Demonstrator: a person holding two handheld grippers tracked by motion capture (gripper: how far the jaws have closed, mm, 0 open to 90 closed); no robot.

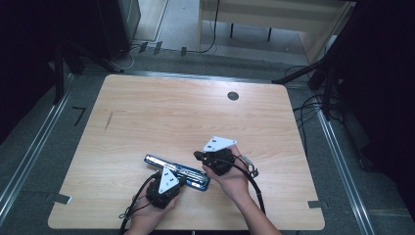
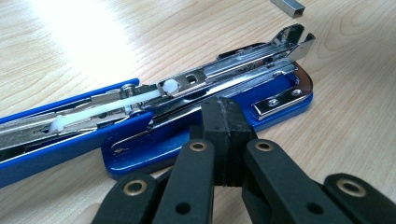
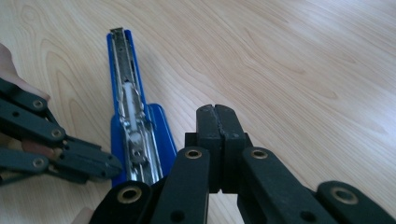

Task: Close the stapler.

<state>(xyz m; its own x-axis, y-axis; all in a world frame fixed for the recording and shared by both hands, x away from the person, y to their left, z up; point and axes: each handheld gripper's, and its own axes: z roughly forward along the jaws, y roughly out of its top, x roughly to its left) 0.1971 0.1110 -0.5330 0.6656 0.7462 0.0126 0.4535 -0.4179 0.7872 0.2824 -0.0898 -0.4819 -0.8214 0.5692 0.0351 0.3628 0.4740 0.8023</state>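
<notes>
Table [image 1: 147, 107]: pale wood, with a dark round spot [image 1: 233, 96] near the far edge; we work at the near edge.
Stapler [image 1: 183, 172]: blue, lying swung open on the table between the two hands, steel magazine [image 2: 219, 74] facing up, white pusher [image 2: 170, 86] showing in the channel.
Left gripper [image 2: 223, 109]: jaws pressed together with nothing between them; the tip sits right at the stapler's base, though we cannot tell whether it touches.
Right gripper [image 3: 217, 116]: jaws also closed on nothing; we see it above bare wood, just beside the stapler.
Staple strip [image 2: 287, 6]: small grey piece lying on the table beyond the stapler's front end, apart from it.
Risk, sliding: we judge the open stapler could skate or pivot on the smooth wood if a closed tip pushes it from one side.
Risk, strip: thin and low; shut jaws must open first, or we may nudge it further away.
Risk, lid: the open top could swing shut under a knock.
</notes>
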